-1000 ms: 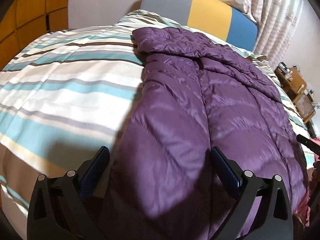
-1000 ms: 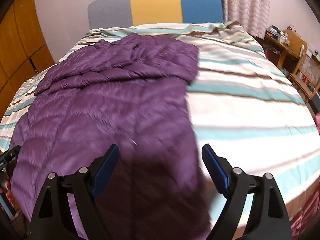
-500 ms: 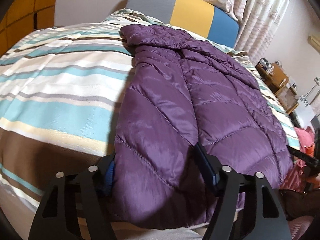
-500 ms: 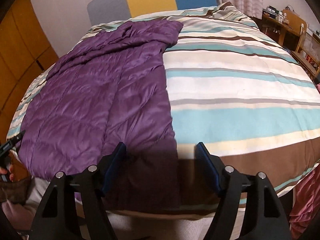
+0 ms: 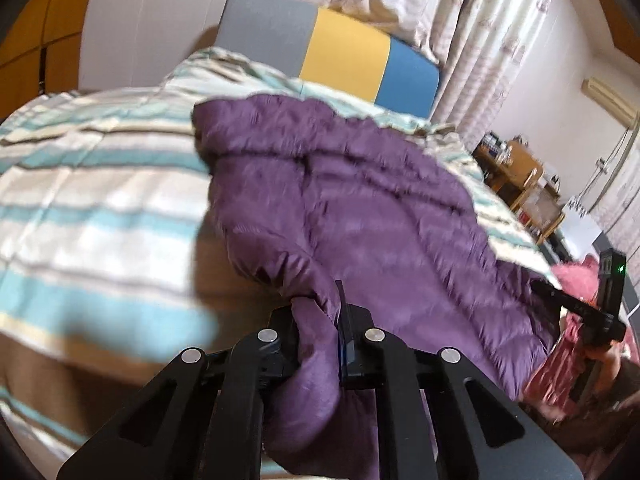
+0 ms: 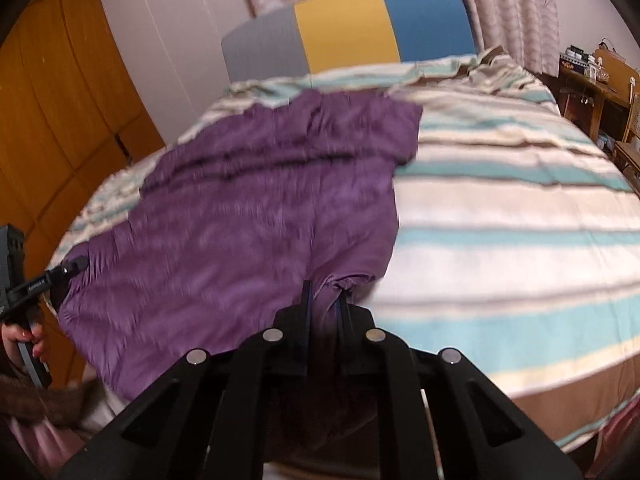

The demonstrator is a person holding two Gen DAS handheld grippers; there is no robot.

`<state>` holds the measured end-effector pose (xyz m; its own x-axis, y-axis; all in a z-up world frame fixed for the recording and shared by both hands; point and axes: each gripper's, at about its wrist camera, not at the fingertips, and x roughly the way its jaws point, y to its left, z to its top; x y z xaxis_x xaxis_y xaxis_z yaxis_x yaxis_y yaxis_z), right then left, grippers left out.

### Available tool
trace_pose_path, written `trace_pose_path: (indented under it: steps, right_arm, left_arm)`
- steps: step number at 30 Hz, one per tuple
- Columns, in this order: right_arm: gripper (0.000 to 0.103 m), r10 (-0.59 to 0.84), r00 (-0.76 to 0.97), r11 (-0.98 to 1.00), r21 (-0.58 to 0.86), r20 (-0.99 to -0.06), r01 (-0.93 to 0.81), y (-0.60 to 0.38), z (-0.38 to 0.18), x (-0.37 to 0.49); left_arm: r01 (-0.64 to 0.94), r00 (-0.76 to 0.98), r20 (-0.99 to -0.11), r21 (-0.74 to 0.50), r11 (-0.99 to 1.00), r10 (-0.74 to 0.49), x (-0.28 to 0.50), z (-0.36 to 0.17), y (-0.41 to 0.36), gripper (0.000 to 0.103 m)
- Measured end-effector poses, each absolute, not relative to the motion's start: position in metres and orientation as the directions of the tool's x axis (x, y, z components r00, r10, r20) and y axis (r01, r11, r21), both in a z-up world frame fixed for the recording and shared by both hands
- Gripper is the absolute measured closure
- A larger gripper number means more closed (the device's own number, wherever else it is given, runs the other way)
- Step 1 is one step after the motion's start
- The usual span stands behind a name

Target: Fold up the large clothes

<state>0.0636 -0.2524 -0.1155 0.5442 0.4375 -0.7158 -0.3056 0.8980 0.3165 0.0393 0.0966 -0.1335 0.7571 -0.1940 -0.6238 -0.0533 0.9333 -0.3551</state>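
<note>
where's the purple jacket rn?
The purple jacket lies spread on the striped bedcover, hood end toward the headboard; its near hem is pinched by the left gripper and right gripper.

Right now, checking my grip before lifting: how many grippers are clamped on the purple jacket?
2. The left gripper pinches the purple jacket at its near left hem corner; the right gripper pinches the near right corner.

A purple quilted jacket (image 5: 360, 208) lies on a bed cover (image 6: 512, 208) striped cream, teal and brown. The headboard (image 6: 348, 36) runs grey, yellow, blue. Both hand-held grippers are black with blue pads.
</note>
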Motion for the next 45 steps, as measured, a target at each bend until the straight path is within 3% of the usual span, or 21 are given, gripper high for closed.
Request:
trace_pose_path:
  steps: [7, 17, 30, 32, 35, 36, 39, 42, 45]
  right_arm:
    - [0.094, 0.454, 0.599, 0.890, 0.367, -0.660, -0.270, -0.252, -0.095, 0.110]
    - [0.094, 0.478, 0.577, 0.855, 0.503, -0.663, -0.130, -0.254, -0.109, 0.203]
    - [0.094, 0.448, 0.551, 0.851, 0.525, -0.704, -0.020, -0.251, -0.154, 0.275]
    - [0.093, 0.444, 0.551, 0.854, 0.520, -0.707, -0.020, -0.248, -0.156, 0.280]
    - [0.083, 0.462, 0.562, 0.837, 0.547, -0.686, -0.021, -0.249, -0.159, 0.284]
    - [0.073, 0.468, 0.570, 0.829, 0.559, -0.675, -0.019, -0.250, -0.159, 0.284]
    - [0.027, 0.493, 0.631, 0.775, 0.633, -0.599, -0.004, -0.265, -0.154, 0.276]
    - [0.019, 0.479, 0.706, 0.748, 0.663, -0.522, -0.017, -0.283, -0.143, 0.259]
    - [0.008, 0.468, 0.714, 0.762, 0.647, -0.520, -0.029, -0.292, -0.142, 0.244]
  left_arm:
    - [-0.047, 0.800, -0.567, -0.388, 0.920, -0.198, 0.088, -0.102, 0.111, 0.092]
    - [-0.091, 0.786, -0.590, -0.402, 0.911, -0.182, 0.182, -0.090, 0.136, 0.092]
    - [-0.187, 0.744, -0.657, -0.380, 0.906, -0.122, 0.250, -0.129, 0.155, 0.091]
    - [-0.182, 0.741, -0.661, -0.366, 0.913, -0.117, 0.253, -0.132, 0.154, 0.085]
    - [-0.170, 0.756, -0.640, -0.388, 0.906, -0.133, 0.249, -0.132, 0.156, 0.068]
    - [-0.166, 0.769, -0.623, -0.409, 0.898, -0.142, 0.246, -0.130, 0.159, 0.059]
    - [-0.167, 0.816, -0.557, -0.479, 0.862, -0.151, 0.234, -0.125, 0.172, 0.027]
    - [-0.209, 0.867, -0.493, -0.490, 0.846, -0.071, 0.213, -0.119, 0.184, 0.005]
    - [-0.211, 0.884, -0.465, -0.495, 0.843, -0.052, 0.199, -0.123, 0.190, 0.003]
